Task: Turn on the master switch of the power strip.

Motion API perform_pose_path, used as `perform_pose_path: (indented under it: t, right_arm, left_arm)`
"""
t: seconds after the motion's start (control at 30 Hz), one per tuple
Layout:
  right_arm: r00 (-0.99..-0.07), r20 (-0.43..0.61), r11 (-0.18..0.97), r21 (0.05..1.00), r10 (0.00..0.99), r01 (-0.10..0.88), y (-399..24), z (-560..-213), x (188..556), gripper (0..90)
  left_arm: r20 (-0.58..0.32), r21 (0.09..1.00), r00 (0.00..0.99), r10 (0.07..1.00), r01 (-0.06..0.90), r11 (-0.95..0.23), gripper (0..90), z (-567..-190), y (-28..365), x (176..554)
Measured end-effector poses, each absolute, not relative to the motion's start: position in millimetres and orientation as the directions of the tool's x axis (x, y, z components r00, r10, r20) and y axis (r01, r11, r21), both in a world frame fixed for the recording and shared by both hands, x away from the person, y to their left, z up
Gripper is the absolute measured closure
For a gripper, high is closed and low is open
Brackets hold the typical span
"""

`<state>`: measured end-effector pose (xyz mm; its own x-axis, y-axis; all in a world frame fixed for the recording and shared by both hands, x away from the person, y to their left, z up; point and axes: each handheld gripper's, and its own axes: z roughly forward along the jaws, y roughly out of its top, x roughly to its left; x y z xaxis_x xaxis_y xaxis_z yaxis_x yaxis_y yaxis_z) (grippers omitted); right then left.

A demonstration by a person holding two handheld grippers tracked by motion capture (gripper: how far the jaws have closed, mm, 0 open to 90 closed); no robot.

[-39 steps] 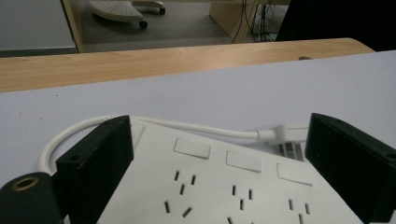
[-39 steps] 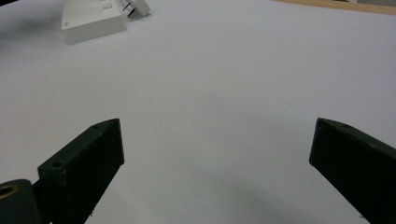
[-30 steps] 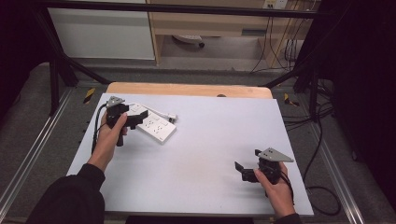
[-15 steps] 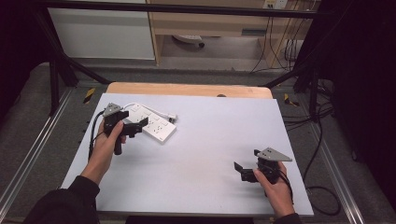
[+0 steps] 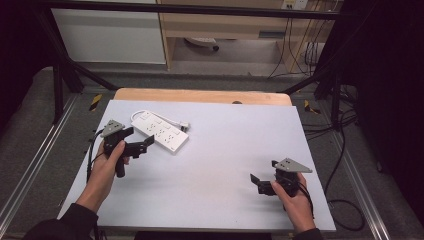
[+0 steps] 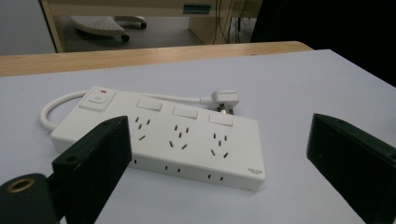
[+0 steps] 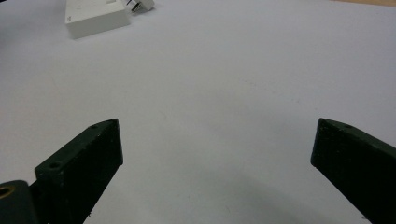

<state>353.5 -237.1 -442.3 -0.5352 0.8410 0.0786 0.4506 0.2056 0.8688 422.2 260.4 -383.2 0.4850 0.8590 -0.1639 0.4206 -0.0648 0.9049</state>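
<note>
White plastic power strip is lying flat on the grey table, at its far left part, with its cord looping behind it and the plug resting beside its far edge. Its long axis is running diagonally, from far-left to near-right as the high view shows it. Left gripper is hovering just beside the near long edge of the strip, jaws spread wide and holding nothing; in the left gripper view the strip is lying crosswise between the two jaws, switch end to the left. Right gripper is resting well apart, at the near right of the table, jaws likewise spread and empty. Judged from this layout, the left hand is the nearer one, and a short forward advance should be bringing the jaws across the strip's narrow width.
</note>
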Motion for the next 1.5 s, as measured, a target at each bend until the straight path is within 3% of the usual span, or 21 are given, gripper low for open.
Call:
perform_pose_path:
  t: [1.5]
  right_arm:
    - [-0.522,0.076,0.203,0.866,0.85,0.457,-241,-443,354,2.8]
  left_arm:
    - [-0.146,0.916,0.534,0.833,0.391,-0.089,6.7,-407,287,330]
